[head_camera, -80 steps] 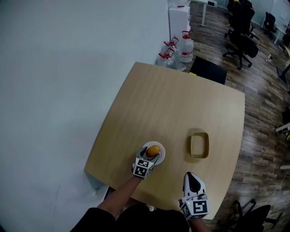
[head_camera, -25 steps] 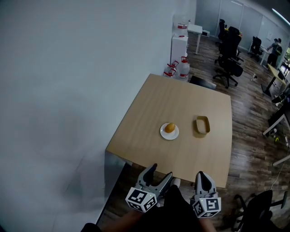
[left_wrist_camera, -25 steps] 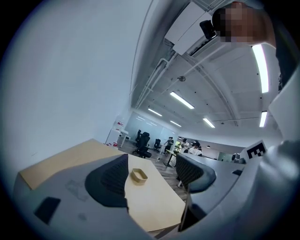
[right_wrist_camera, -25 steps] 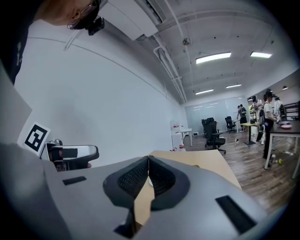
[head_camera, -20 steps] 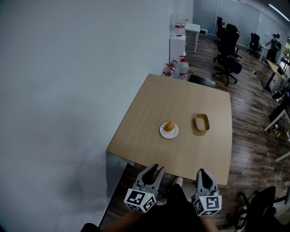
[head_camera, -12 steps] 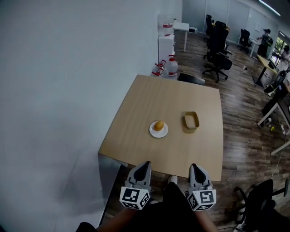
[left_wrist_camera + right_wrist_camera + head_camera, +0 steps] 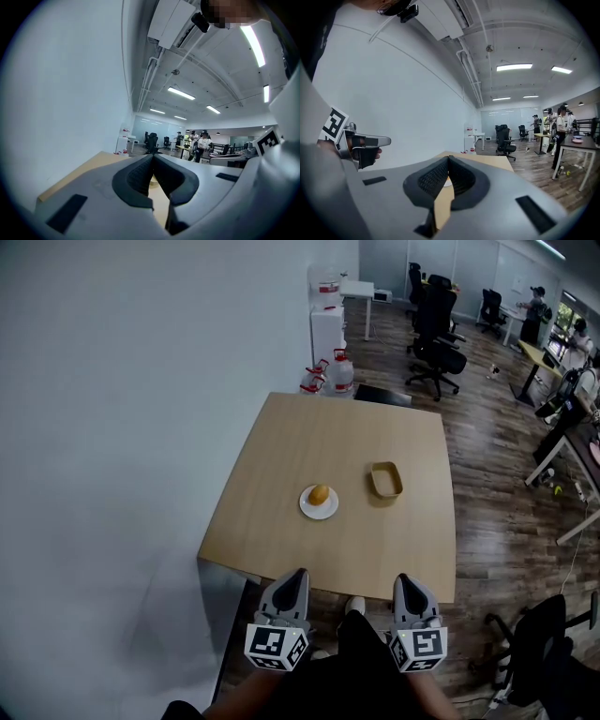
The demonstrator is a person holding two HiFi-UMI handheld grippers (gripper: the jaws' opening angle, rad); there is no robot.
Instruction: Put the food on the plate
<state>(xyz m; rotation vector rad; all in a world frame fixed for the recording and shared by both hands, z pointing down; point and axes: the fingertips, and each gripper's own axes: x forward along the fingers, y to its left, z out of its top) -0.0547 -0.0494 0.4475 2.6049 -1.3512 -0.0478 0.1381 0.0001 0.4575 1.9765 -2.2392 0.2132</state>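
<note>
the left hand-held gripper (image 7: 297,573) is closed, its two jaws pressed tip to tip with nothing between them, as the left gripper view (image 7: 153,156) shows. the right hand-held gripper (image 7: 401,578) is closed as well, jaws meeting at the tips and empty in its own view (image 7: 448,158). both are held side by side low in the head view, off the near edge of the tabletop (image 7: 309,442) and above the wooden floor (image 7: 506,474), well apart from the food. the food (image 7: 320,494), a small round orange-yellow piece, sits on the white plate (image 7: 307,507) near the middle of the tabletop. a tan rectangular dish (image 7: 374,481) lies just to the right of the plate, apart from it. past the far edge stand water jugs (image 7: 330,377) and black office chairs (image 7: 433,324).
</note>
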